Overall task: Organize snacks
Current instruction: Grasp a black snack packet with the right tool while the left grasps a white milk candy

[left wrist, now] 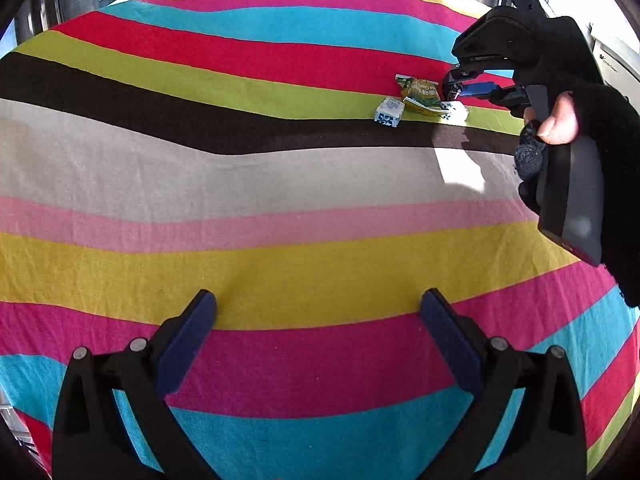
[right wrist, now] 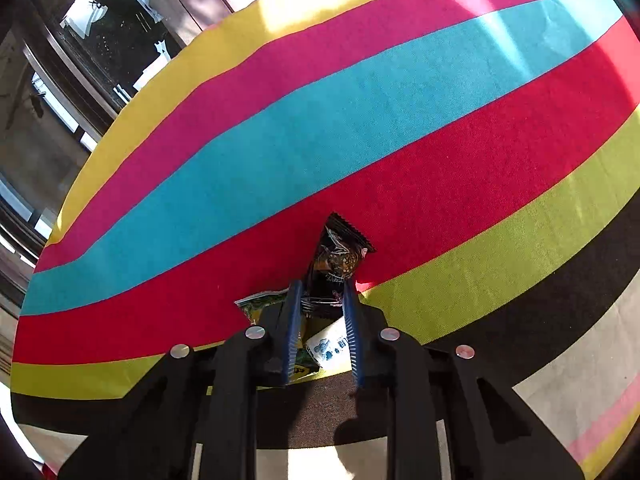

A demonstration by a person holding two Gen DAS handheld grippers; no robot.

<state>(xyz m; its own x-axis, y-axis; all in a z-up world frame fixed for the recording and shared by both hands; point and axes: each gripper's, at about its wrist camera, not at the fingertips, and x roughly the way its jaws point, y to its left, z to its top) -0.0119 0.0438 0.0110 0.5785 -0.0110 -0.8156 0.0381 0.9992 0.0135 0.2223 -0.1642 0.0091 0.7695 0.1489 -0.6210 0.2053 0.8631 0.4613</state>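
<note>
On the striped tablecloth (left wrist: 280,184) a small pile of snacks lies at the right: a green-yellow packet (left wrist: 420,94), a white-and-blue packet (left wrist: 388,112) and another white one (left wrist: 456,111). My right gripper (right wrist: 322,290) is shut on a dark snack packet (right wrist: 340,252) and holds it just above the pile, over the green packet (right wrist: 260,302) and a white-blue packet (right wrist: 330,346). In the left wrist view the right gripper (left wrist: 460,88) is right beside the pile. My left gripper (left wrist: 318,308) is open and empty, low over the near stripes.
The cloth's far edge (right wrist: 160,80) borders windows and dark frames. A sunlit patch (left wrist: 460,168) lies on the grey stripe near the gloved hand (left wrist: 560,120) that holds the right gripper.
</note>
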